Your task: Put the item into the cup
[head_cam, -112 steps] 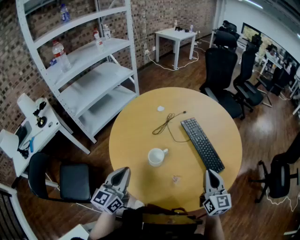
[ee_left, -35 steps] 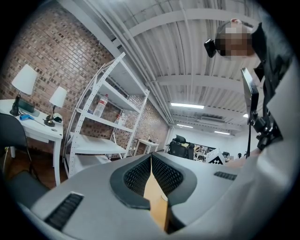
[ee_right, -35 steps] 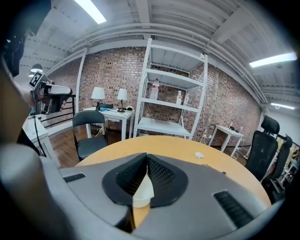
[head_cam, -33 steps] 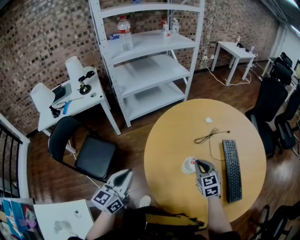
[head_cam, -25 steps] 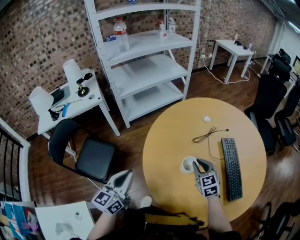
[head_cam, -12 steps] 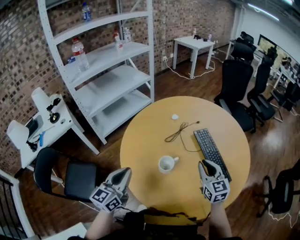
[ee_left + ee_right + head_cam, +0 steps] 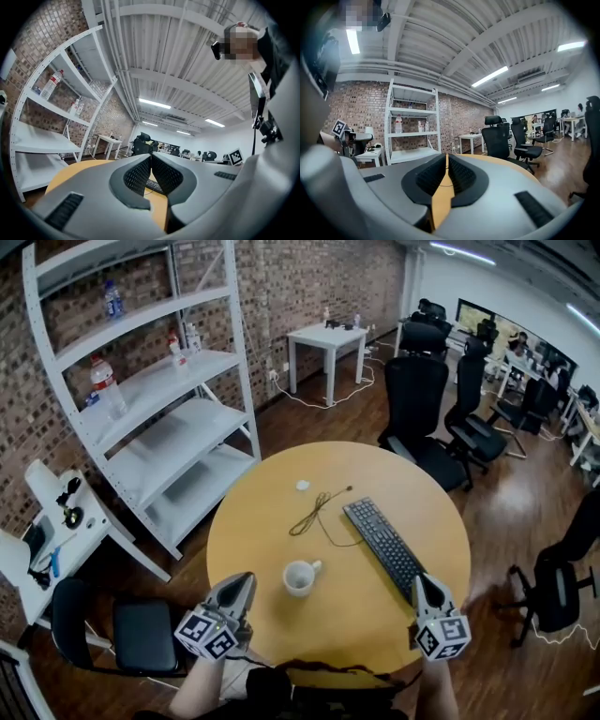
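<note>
A white cup (image 7: 300, 577) with its handle to the right stands upright on the round yellow table (image 7: 272, 521), near the front. No loose item shows on the tabletop, and I cannot see into the cup well enough to tell what it holds. My left gripper (image 7: 241, 586) hangs at the table's near left edge, shut and empty, left of the cup. My right gripper (image 7: 421, 584) is at the near right edge, shut and empty, well right of the cup. In the left gripper view the left gripper (image 7: 151, 159) has its jaws together. In the right gripper view only a thin slit parts the right gripper (image 7: 446, 160).
A black keyboard (image 7: 384, 545) lies diagonally right of the cup, and a thin cable (image 7: 314, 509) and a small white object (image 7: 302, 486) lie behind it. A white shelf unit (image 7: 159, 418) stands at the left. Black office chairs (image 7: 422, 418) stand behind the table, and another black chair (image 7: 141, 634) is at the near left.
The right gripper was over the cup about a second ago and has drawn back to the table's near right edge. The small item seen earlier on the table is gone from it.
</note>
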Available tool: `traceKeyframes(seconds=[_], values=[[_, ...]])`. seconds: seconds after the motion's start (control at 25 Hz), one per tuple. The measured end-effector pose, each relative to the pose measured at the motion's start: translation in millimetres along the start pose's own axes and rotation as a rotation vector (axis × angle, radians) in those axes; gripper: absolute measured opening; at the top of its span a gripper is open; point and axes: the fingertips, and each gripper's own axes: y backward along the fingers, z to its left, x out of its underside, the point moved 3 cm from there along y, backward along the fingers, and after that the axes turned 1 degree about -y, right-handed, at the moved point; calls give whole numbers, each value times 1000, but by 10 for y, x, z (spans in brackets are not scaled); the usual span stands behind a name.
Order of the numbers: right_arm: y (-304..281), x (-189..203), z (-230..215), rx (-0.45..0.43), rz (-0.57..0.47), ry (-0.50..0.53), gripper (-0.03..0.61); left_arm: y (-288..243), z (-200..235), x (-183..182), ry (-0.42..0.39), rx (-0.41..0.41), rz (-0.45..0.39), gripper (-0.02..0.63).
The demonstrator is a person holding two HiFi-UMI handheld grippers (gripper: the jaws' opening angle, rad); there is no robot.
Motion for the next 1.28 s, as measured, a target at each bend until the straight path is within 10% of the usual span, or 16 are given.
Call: traceKeyframes(seconds=[1.28], values=[[-163, 72, 294, -72, 2, 52, 9, 398, -126, 349, 60, -105, 42, 3]])
